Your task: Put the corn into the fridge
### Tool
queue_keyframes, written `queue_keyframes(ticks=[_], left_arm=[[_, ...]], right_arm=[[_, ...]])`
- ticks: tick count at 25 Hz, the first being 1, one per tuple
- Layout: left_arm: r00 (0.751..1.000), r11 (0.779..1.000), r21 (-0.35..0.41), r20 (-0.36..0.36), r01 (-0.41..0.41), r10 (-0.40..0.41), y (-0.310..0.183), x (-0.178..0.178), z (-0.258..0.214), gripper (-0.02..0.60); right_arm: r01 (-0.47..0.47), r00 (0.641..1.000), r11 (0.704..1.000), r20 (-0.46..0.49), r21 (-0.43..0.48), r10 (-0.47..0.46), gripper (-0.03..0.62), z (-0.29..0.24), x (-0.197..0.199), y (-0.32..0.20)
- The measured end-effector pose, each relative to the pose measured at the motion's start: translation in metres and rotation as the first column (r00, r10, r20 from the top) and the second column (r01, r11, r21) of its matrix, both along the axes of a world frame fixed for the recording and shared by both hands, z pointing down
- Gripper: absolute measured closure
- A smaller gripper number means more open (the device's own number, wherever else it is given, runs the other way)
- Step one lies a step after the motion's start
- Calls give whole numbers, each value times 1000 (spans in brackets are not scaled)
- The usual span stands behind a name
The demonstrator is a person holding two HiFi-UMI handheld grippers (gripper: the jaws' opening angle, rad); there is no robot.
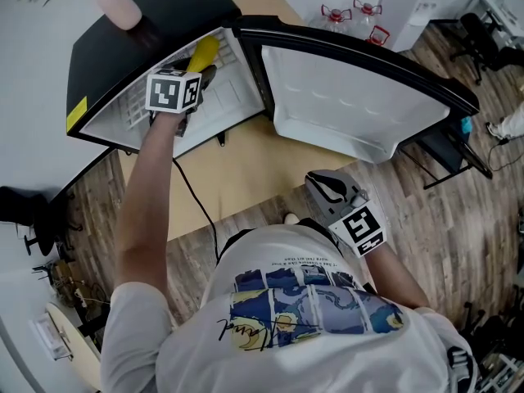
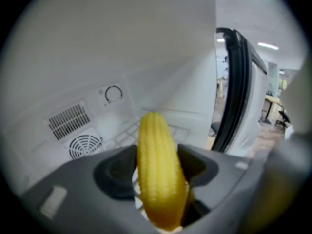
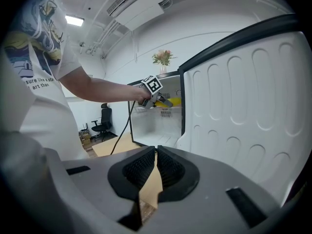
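Observation:
A yellow corn cob (image 2: 158, 172) stands upright between the jaws of my left gripper (image 2: 159, 165), whose pads press on both its sides. In the head view that left gripper (image 1: 201, 70) reaches into the open compartment of the small black fridge (image 1: 139, 43), the corn (image 1: 205, 52) poking out above it. A wire shelf (image 2: 124, 131) and a round vent (image 2: 84, 146) lie just behind the cob. My right gripper (image 1: 319, 182) hangs shut and empty in front of the fridge door (image 1: 352, 97). The right gripper view shows its own jaws (image 3: 156, 156) together and the corn (image 3: 173, 101) far off.
A pink vase (image 1: 119, 6) with a plant stands on the fridge top. The fridge sits on a cardboard sheet (image 1: 237, 166) over wood flooring. A black cable (image 1: 201, 211) runs across the cardboard. Bottles with red caps (image 1: 352, 13) stand behind the door. An office chair (image 3: 103, 119) is at the room's far side.

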State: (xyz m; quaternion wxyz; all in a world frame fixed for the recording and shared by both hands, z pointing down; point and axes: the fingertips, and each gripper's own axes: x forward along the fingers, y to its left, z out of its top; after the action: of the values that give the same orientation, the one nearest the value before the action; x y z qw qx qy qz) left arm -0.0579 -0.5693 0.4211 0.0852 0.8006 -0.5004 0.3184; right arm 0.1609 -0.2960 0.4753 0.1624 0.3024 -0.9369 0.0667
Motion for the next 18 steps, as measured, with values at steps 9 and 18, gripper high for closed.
queue_keyframes(ticks=[9,18], left_arm=[[999,999,37,-17,38,-38,1,-5,-2,289],[996,992,90,-27,85,-83,9,-13,-6,267]], right_arm=[[-10,1000,1000,0,1,10,572,-2,5,5],[-13,1000,1000,-6,0,13,572,-1,6,13]])
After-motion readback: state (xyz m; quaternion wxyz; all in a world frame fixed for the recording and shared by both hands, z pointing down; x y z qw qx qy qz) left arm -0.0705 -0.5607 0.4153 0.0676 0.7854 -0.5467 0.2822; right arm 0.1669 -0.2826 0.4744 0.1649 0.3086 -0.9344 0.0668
